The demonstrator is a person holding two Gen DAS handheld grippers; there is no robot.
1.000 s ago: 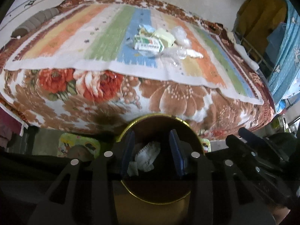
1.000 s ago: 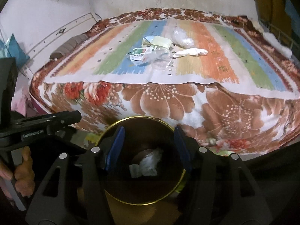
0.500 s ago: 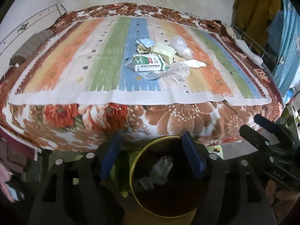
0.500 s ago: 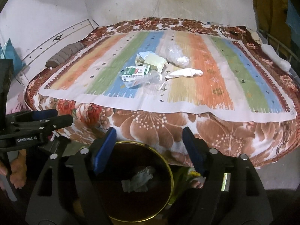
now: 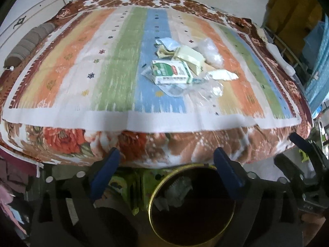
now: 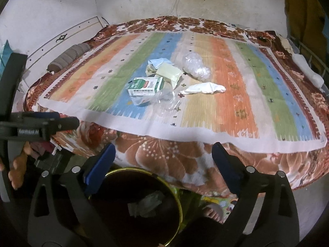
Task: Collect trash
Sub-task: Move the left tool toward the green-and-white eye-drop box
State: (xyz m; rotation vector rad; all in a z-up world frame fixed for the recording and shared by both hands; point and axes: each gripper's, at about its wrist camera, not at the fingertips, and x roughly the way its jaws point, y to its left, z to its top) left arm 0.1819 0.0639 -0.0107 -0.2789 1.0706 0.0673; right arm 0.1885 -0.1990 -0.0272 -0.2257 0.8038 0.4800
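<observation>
I hold both grippers, left gripper [image 5: 166, 173] and right gripper [image 6: 162, 168], empty with fingers spread; I approach the green-and-white cardboard carton [image 6: 145, 86] squarely, above the gold-rimmed dark bin [image 6: 176, 203].

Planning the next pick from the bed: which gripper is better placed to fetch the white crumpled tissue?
Probably the right. Both the left gripper and the right gripper are open and empty above the bin, but the tissue lies on the pile's right side, beyond the green carton.
</observation>
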